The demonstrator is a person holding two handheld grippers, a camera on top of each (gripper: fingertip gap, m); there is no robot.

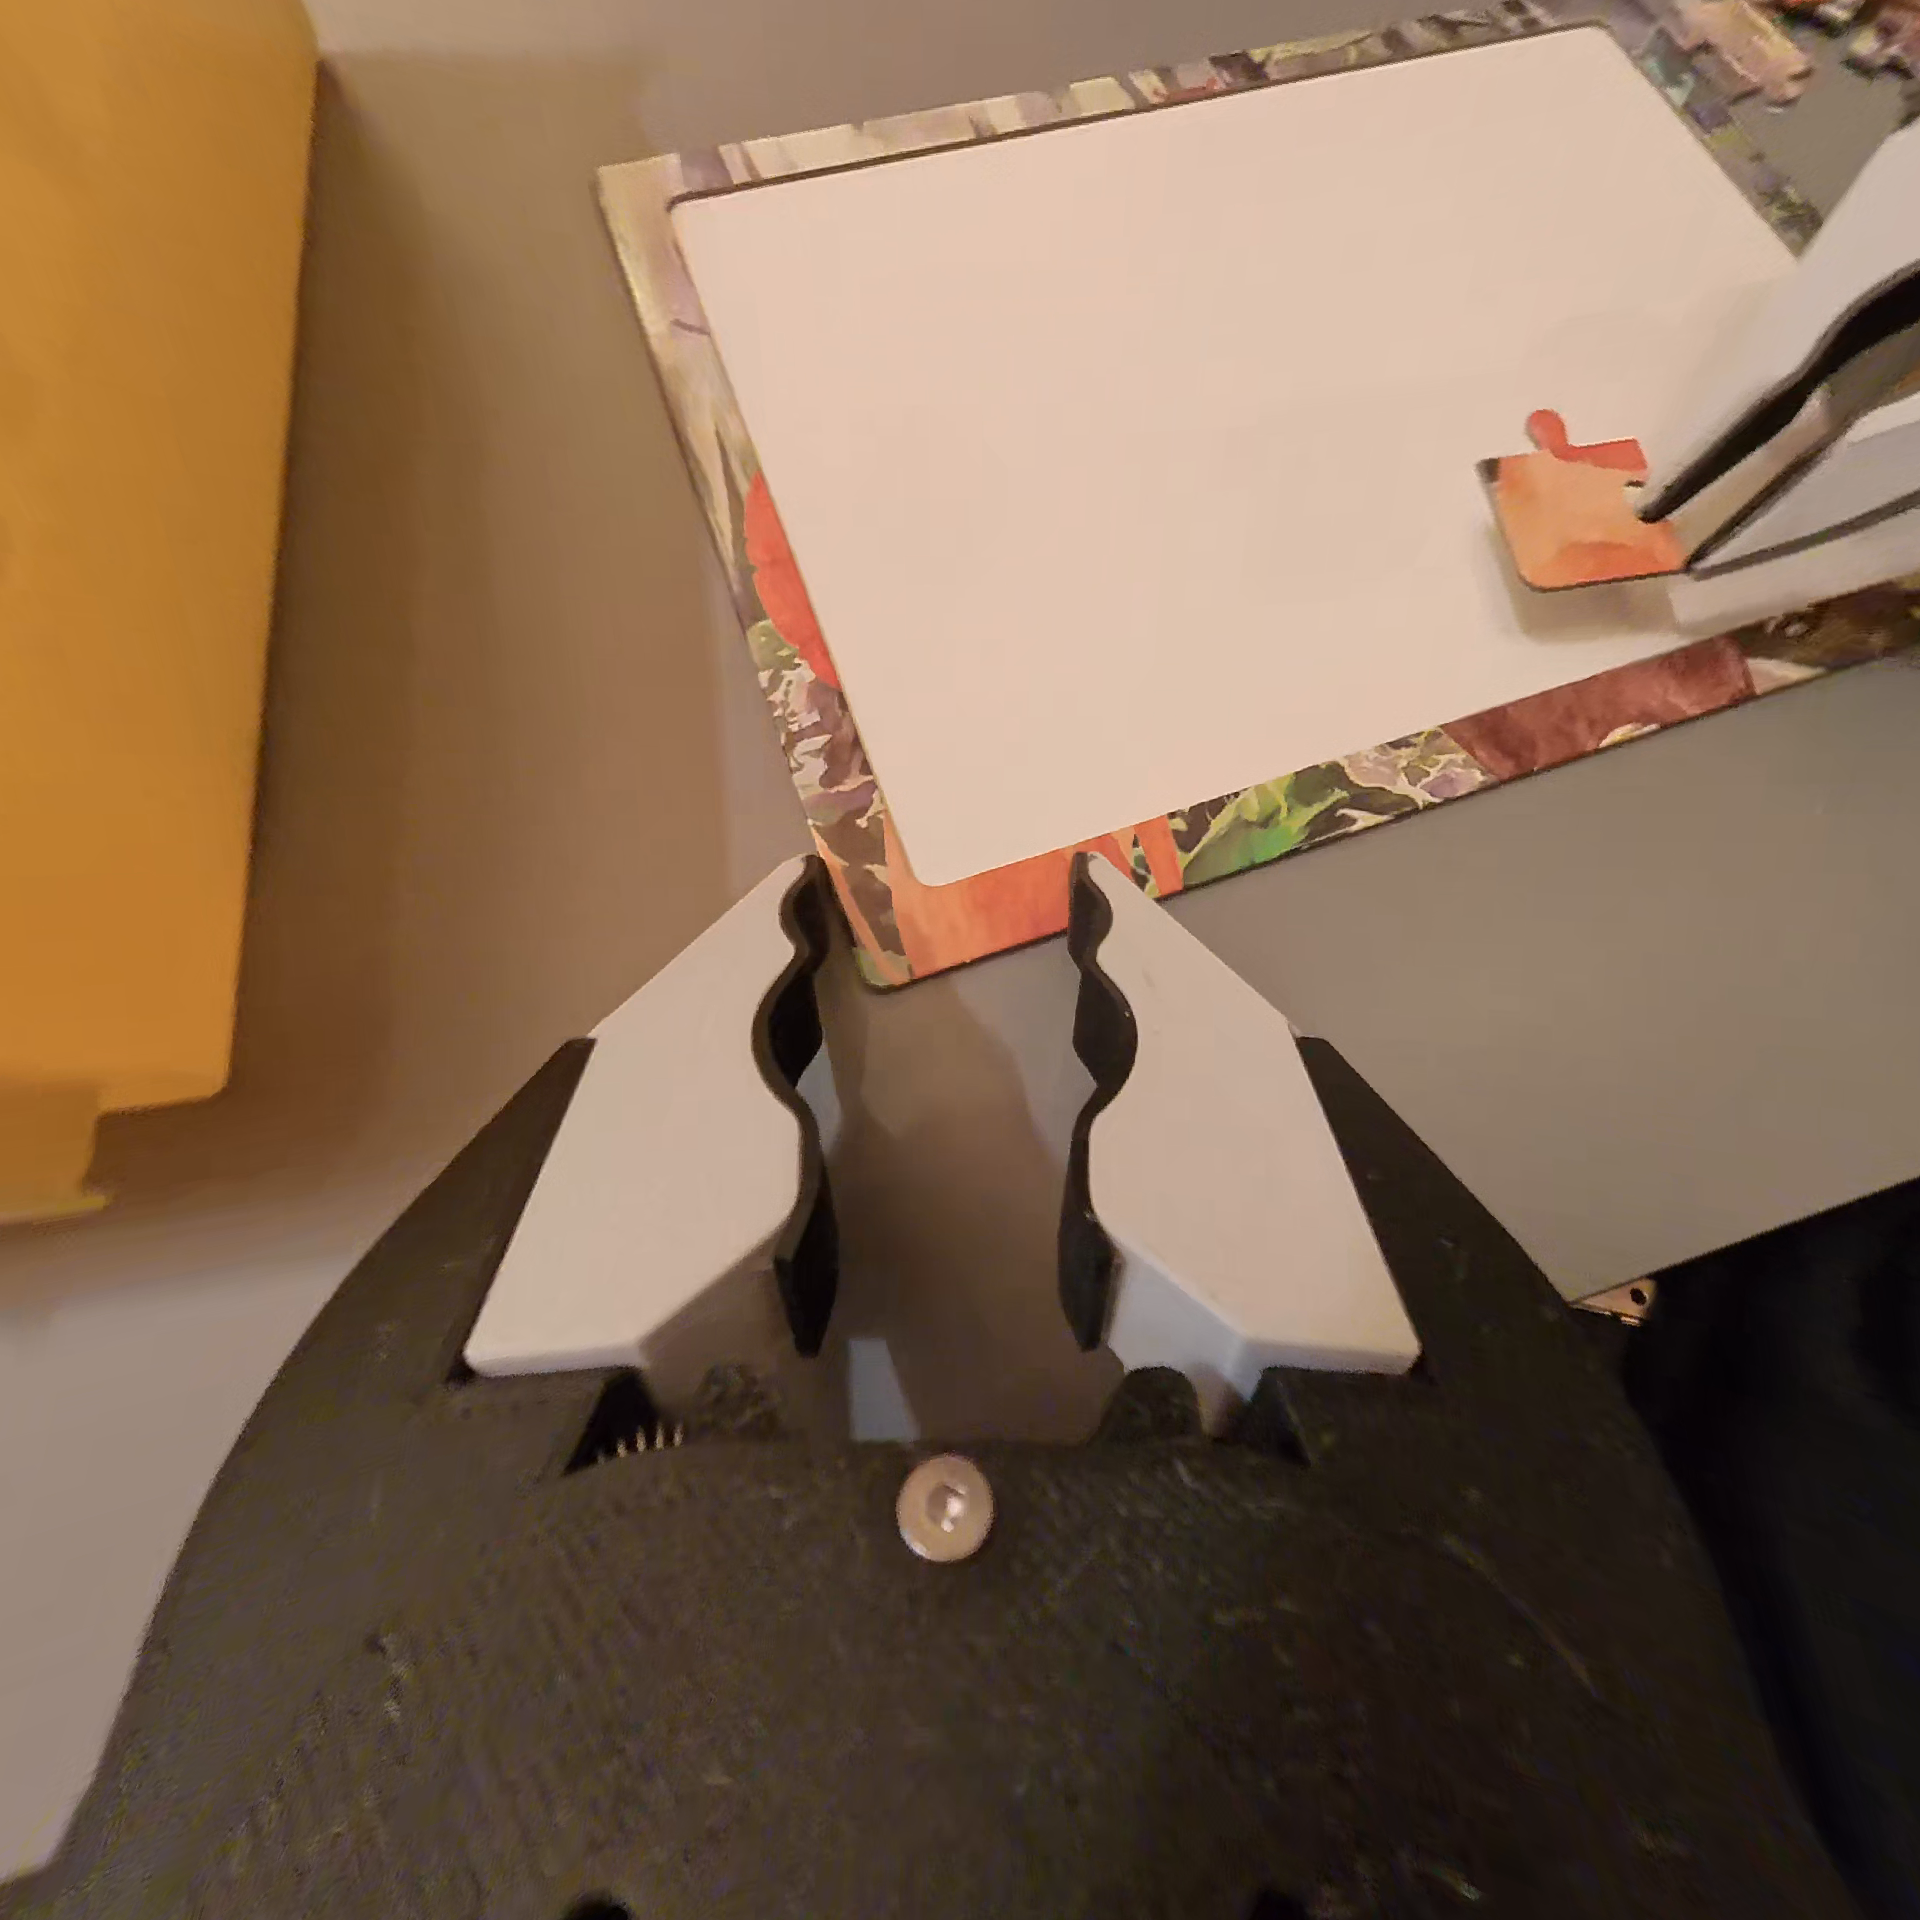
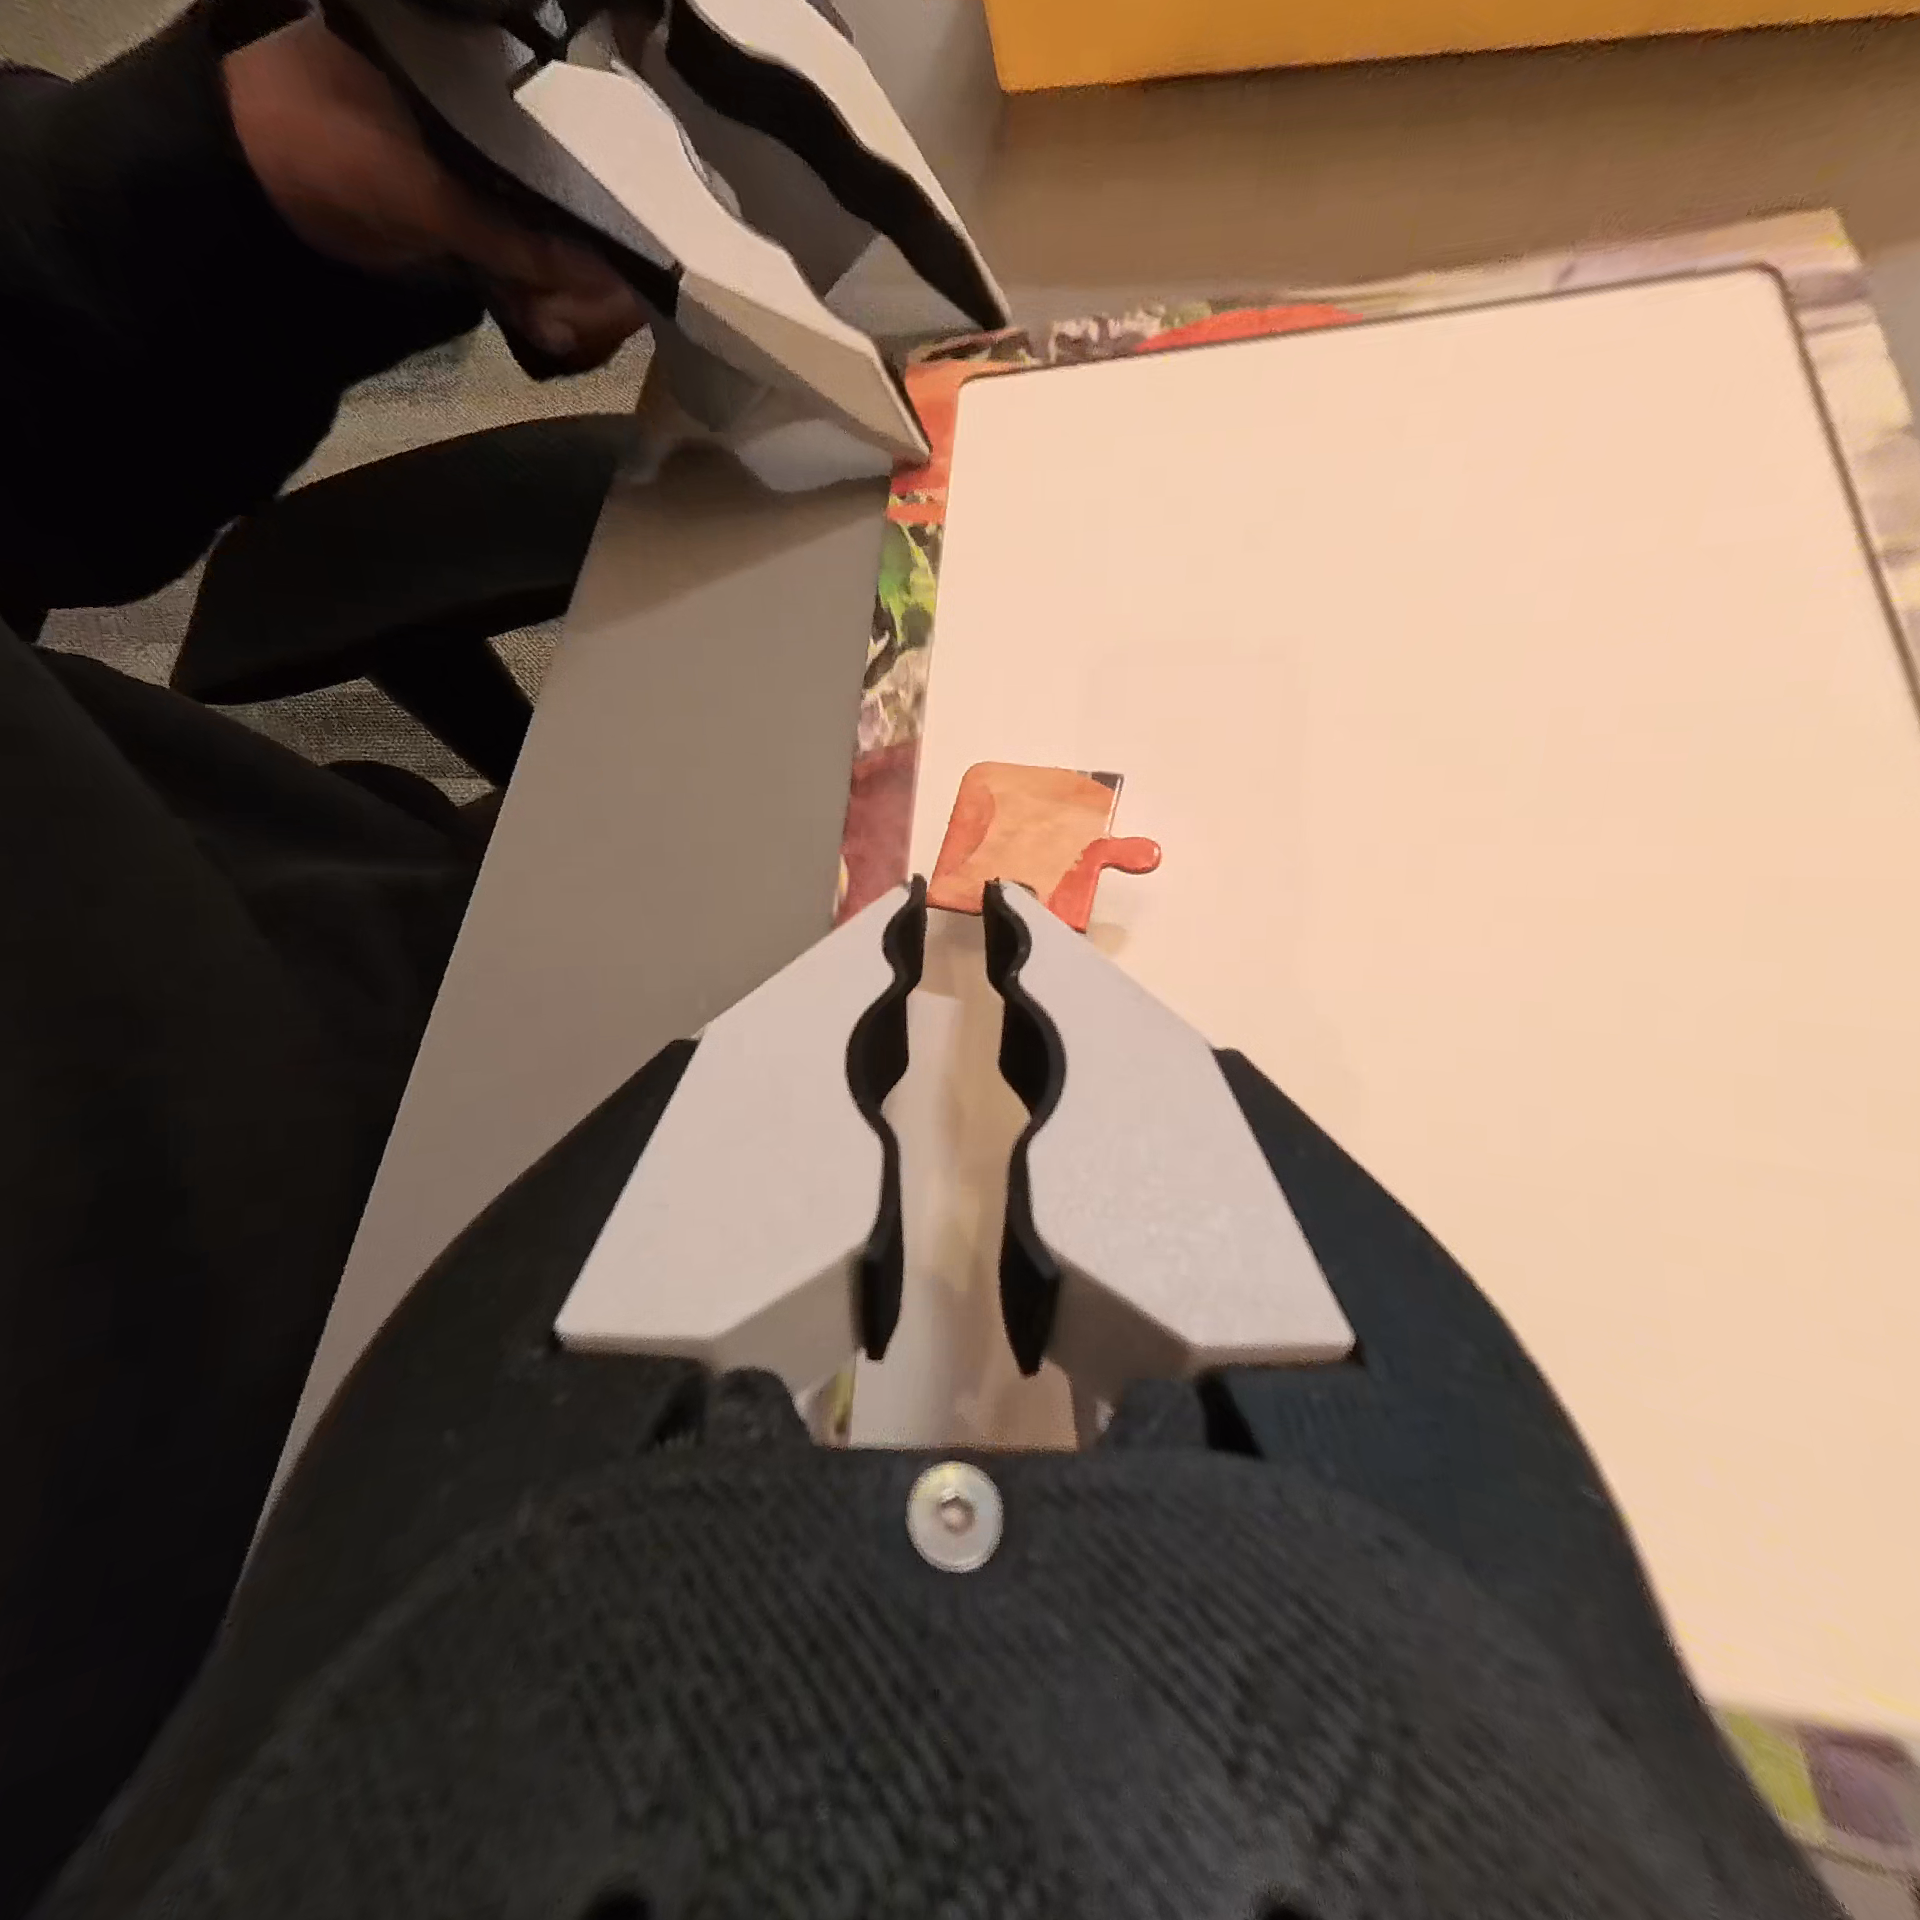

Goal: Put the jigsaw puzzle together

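A puzzle frame (image 1: 821,727) with a printed border and a bare white inside lies on the grey table; it also shows in the right wrist view (image 2: 894,665). My right gripper (image 2: 954,889) is nearly shut, its tips on the near edge of an orange puzzle piece (image 2: 1029,831). It holds the piece low over the white inside, close to the frame's front border. In the left wrist view the piece (image 1: 1569,520) and the right gripper (image 1: 1673,538) are at the right. My left gripper (image 1: 945,873) is open and empty above the frame's front-left corner. It also shows in the right wrist view (image 2: 961,384).
A yellow flat object (image 1: 125,520) lies left of the frame. Loose puzzle pieces (image 1: 1756,52) lie beyond the frame's far right corner. The table's front edge (image 1: 1558,1236) is close. A dark chair base (image 2: 364,603) and a person's dark clothing (image 2: 156,1039) are beside it.
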